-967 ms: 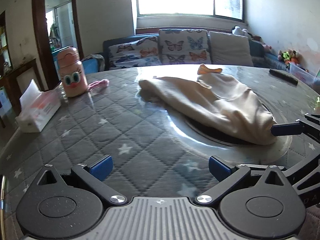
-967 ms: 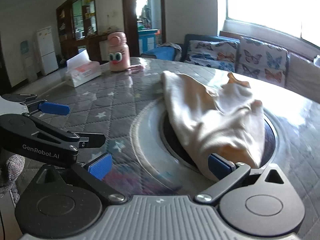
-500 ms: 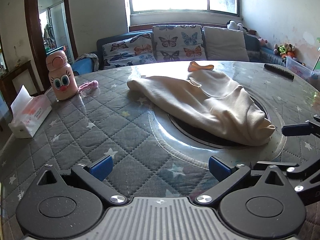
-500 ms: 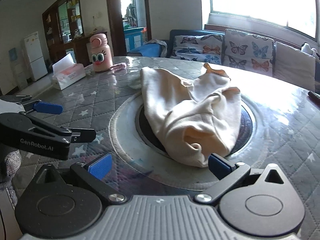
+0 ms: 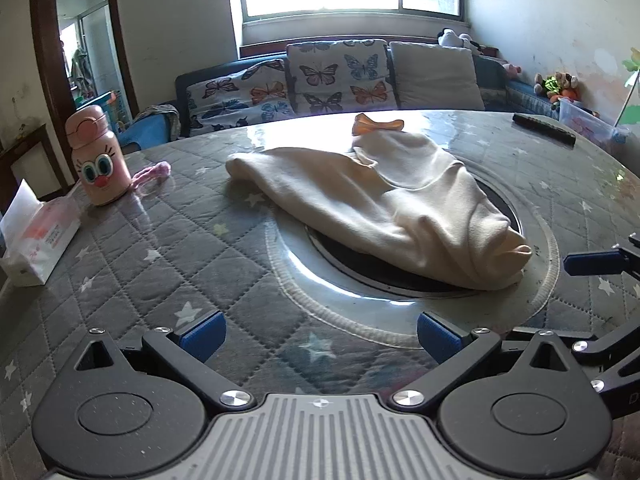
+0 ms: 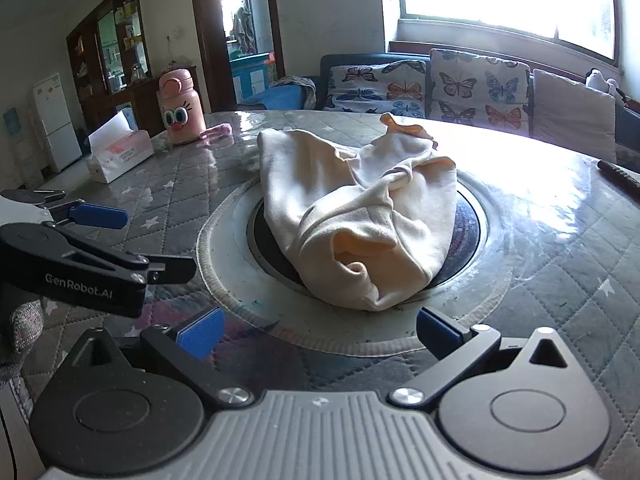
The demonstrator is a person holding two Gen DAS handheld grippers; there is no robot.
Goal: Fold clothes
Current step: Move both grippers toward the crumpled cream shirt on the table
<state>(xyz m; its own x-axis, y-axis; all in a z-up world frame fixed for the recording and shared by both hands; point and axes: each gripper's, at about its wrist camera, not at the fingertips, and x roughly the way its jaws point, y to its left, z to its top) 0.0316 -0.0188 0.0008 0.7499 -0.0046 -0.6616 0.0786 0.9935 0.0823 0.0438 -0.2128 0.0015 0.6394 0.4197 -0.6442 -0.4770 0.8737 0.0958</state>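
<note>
A cream garment (image 5: 384, 204) with orange trim lies bunched across the round inset in the middle of the quilted table; it also shows in the right wrist view (image 6: 360, 224). My left gripper (image 5: 319, 338) is open and empty, above the table short of the garment's near left side. My right gripper (image 6: 318, 336) is open and empty, just short of the garment's near end. Each gripper shows at the edge of the other's view, the right one (image 5: 592, 264) and the left one (image 6: 96, 256).
A pink cartoon bottle (image 5: 99, 156) and a tissue box (image 5: 36, 236) stand at the table's left. A pink cord (image 5: 152, 172) lies by the bottle. A dark remote (image 5: 544, 128) lies at the far right. A sofa with butterfly cushions (image 5: 340, 76) stands behind the table.
Both grippers have pulled back and up from the garment, which now lies farther from the fingers. The garment has stayed in place.
</note>
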